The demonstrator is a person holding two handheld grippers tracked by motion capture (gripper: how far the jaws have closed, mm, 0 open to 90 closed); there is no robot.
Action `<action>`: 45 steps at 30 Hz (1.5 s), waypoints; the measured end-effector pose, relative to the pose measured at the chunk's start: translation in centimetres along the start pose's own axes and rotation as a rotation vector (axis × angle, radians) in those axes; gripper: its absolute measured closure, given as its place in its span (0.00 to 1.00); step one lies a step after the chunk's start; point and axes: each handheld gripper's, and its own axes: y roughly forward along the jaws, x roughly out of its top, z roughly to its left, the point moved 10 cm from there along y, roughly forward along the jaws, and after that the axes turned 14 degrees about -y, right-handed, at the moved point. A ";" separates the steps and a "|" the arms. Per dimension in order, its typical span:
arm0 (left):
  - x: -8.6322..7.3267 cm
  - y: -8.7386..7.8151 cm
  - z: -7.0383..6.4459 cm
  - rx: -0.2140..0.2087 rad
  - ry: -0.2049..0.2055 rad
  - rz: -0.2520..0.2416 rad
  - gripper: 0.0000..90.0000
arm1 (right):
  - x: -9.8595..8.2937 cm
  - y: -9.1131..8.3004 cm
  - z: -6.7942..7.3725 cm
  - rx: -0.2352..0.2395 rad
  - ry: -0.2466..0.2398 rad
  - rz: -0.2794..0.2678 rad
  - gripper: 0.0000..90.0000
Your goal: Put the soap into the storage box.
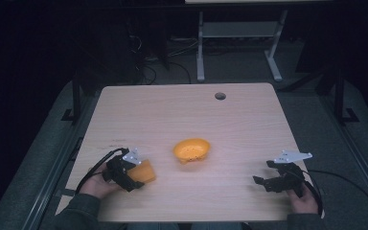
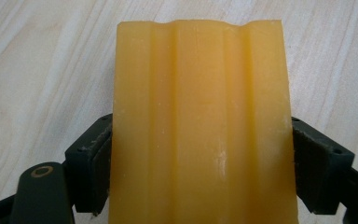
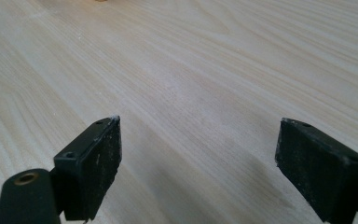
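Left gripper (image 2: 200, 154) clamps a ridged yellow-orange soap bar (image 2: 200, 116) (waxy, scuffed).

Pale wood-grain table (image 1: 249, 129) with a dark round hole (image 1: 220, 96); orange bowl (image 1: 191, 150) speckled with small dots; amber-yellow ribbed block (image 2: 200, 126) with faint whitish scuffs; black left gripper (image 1: 133, 178) and black right gripper (image 1: 263, 181), each topped by a light grey plate (image 1: 293, 155).

Left gripper (image 1: 133, 178) jaws clamped around a load; right gripper (image 1: 262, 182) jaws wide apart.
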 end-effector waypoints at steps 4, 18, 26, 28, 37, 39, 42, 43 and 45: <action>0.0 0.1 0.0 0.001 0.001 0.001 0.22 | 0.0 0.0 -0.1 -0.002 -0.001 -0.001 0.16; 0.0 0.0 0.1 0.023 0.005 0.009 0.23 | 0.0 0.0 -0.1 -0.003 -0.002 -0.002 0.16; 0.6 -1.0 -0.2 0.027 0.010 -0.035 0.23 | 0.1 -0.1 -0.2 -0.005 -0.006 -0.009 0.16; 0.7 -1.2 -0.5 0.026 0.021 -0.037 0.23 | 0.1 -0.2 -0.1 -0.005 -0.005 -0.008 0.16; 1.7 -1.9 -1.2 0.010 0.045 -0.051 0.23 | 0.1 -0.4 -0.2 -0.015 0.009 -0.015 0.15; 2.0 -2.0 -1.2 0.011 0.056 -0.046 0.23 | 0.0 -0.4 -0.3 -0.016 0.009 -0.019 0.15; 2.4 -2.4 -1.2 0.012 0.062 -0.050 0.23 | 0.1 -0.4 -0.2 -0.015 0.011 -0.022 0.16; 2.6 -2.6 -1.1 0.015 0.067 -0.055 0.23 | 0.0 -0.4 -0.2 -0.013 0.006 -0.021 0.16; 3.0 -3.0 -1.1 0.013 0.069 -0.056 0.23 | 0.1 -0.3 -0.1 -0.010 0.007 -0.020 0.15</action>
